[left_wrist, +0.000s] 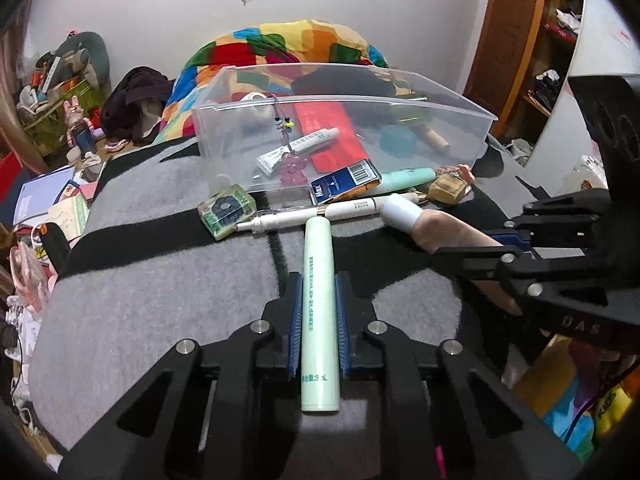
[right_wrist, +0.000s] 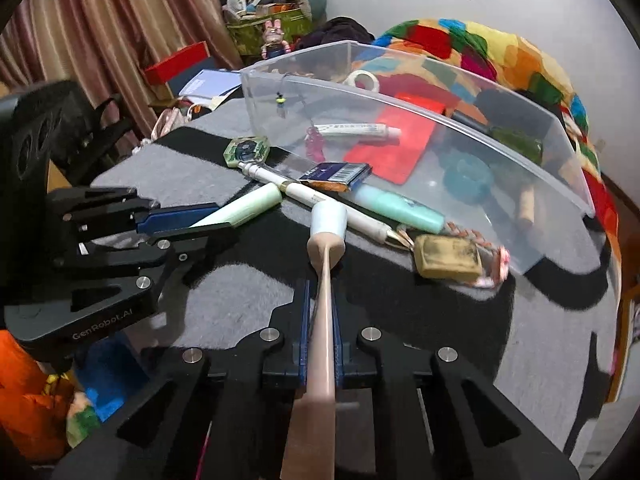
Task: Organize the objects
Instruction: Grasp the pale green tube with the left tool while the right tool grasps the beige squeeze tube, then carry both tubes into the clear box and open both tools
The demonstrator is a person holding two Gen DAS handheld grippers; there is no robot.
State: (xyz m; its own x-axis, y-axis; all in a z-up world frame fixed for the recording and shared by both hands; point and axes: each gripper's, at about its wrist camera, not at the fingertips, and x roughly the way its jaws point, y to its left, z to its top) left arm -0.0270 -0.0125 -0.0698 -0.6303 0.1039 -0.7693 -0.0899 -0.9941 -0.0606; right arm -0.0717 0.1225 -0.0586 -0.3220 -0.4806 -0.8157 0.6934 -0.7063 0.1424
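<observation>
My left gripper (left_wrist: 318, 312) is clamped on a pale green tube (left_wrist: 319, 304), its blue pads pressing both sides, the tube lying lengthwise between the fingers with its far end touching a white pen (left_wrist: 316, 216). My right gripper (right_wrist: 320, 320) is clamped on the flat crimped tail of a pink tube (right_wrist: 323, 304), whose white cap (right_wrist: 329, 218) points forward and rests over the same white pen (right_wrist: 324, 204). In the left wrist view the pink tube (left_wrist: 444, 228) reaches in from the right, held by the right gripper (left_wrist: 516, 240); in the right wrist view the left gripper (right_wrist: 188, 224) holds the green tube (right_wrist: 244, 208) from the left.

Both tubes lie low over a gray and black blanket (left_wrist: 160, 280), at the front of a small pile. Beyond the pen lie a mint green tube (left_wrist: 404, 180), a blue barcoded carton (left_wrist: 344, 182) resting against it, a green square charm (left_wrist: 226, 210) at the pen's left tip, and a tan rectangular block (left_wrist: 448, 188) at the right.

Just behind the pile stands a clear plastic bin (left_wrist: 460, 100). Inside it I see 1 white ointment tube (left_wrist: 298, 148), a pink bear charm (left_wrist: 294, 168) hanging on a cord, a red flat packet (left_wrist: 328, 136), a teal round lid (left_wrist: 396, 140) and a roll of tape (left_wrist: 256, 106). A multicoloured quilt (left_wrist: 288, 40) is heaped behind the bin.
</observation>
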